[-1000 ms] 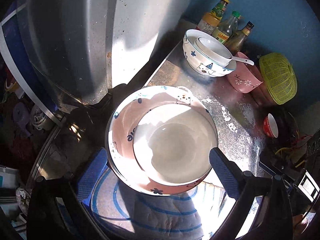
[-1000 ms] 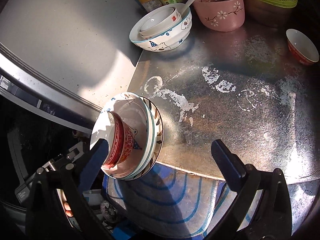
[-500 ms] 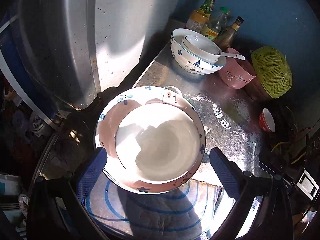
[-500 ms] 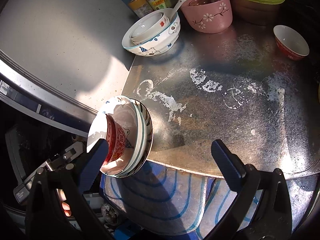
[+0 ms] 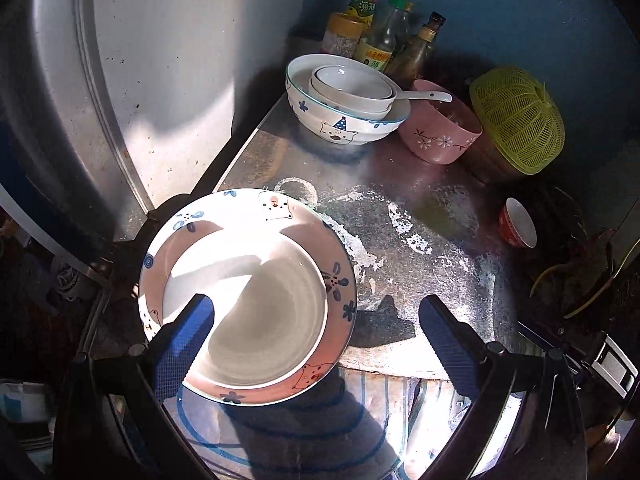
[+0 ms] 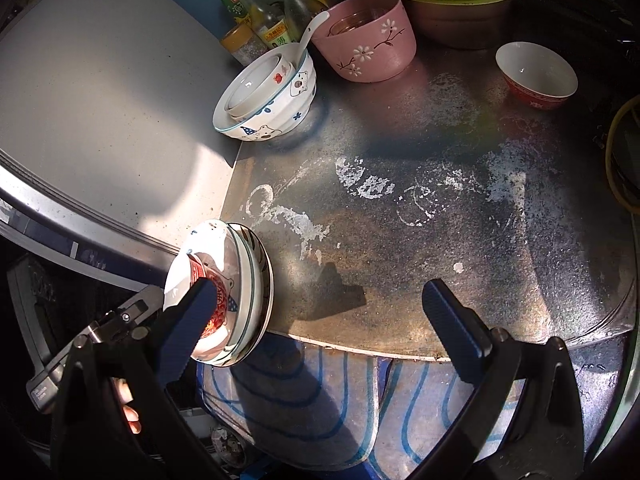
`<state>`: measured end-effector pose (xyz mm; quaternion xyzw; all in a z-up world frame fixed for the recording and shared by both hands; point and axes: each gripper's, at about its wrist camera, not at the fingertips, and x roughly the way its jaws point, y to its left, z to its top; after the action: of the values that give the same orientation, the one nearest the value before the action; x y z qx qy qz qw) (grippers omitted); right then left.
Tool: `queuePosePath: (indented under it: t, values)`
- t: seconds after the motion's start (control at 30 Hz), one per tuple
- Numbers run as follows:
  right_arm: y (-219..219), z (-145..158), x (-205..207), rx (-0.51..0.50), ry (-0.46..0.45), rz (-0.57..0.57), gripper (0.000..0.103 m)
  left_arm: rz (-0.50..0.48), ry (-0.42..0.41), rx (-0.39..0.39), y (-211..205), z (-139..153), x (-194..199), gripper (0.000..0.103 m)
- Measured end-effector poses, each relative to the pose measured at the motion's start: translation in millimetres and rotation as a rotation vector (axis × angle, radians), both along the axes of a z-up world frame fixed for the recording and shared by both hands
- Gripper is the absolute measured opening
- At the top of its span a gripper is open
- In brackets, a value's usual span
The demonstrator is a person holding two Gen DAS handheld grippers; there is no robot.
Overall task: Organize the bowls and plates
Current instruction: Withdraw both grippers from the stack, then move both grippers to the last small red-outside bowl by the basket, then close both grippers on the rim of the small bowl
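Left wrist view — plate stack [image 5: 248,296] overlaps open left claw's [image 5: 316,344] left finger.

Hardly any writing can be read. The green-labelled bottle [image 5: 363,2] at the back of the counter carries a yellow-green label with a small red patch and a few characters, too small to make out. The clear bottle [image 5: 380,46] beside it has a yellow label with a dark line of print, perhaps Chinese characters, but it stays illegible. In the right wrist view the same kind of yellow label [image 6: 276,34] shows red print, equally unreadable. The bowls bear only drawn bears, flowers and red patterns, no words or numbers.
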<state>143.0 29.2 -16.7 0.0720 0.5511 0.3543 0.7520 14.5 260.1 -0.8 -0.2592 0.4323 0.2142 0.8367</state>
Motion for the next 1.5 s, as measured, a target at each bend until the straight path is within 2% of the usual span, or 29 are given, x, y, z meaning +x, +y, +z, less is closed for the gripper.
queuePosePath:
  t: [0.33,0.73,1.03,1.1,1.17,1.3,1.37,1.43,1.5]
  values:
    - [-53.0,-5.3,25.8,-0.003,0.015,-0.14,0.103,-0.151,0.016,0.014,-42.9,-0.6,58.7,0.102]
    - [-104.5,-15.5,66.5,-0.007,0.033,-0.297,0.103,-0.285,0.044,0.007,-75.6,-10.6,133.6,0.102]
    - [-128.5,-19.4,114.7,-0.006,-0.017,-0.378,0.103,-0.386,0.067,-0.012,-93.3,-27.5,204.2,0.102]
    - [-131.5,-20.8,126.1,0.007,-0.016,-0.395,0.098,-0.406,0.076,-0.022,-97.2,-32.2,222.3,0.102]
    - [-132.9,-22.3,137.9,-0.001,-0.015,-0.408,0.085,-0.43,0.085,-0.041,-101.8,-37.8,239.9,0.102]
    - [-135.0,-23.2,160.7,-0.018,-0.026,-0.44,0.082,-0.479,0.083,-0.07,-113.8,-46.7,273.1,0.102]
    - [-135.3,-23.1,172.4,-0.033,-0.036,-0.456,0.076,-0.496,0.07,-0.082,-117.7,-48.9,287.3,0.101]
    - [-134.4,-25.2,184.8,-0.045,-0.046,-0.468,0.07,-0.511,0.062,-0.089,-121.9,-52.3,300.7,0.096]
    - [-132.6,-29.4,197.4,-0.064,-0.053,-0.482,0.065,-0.528,0.068,-0.098,-126.3,-57.9,315.2,0.087]
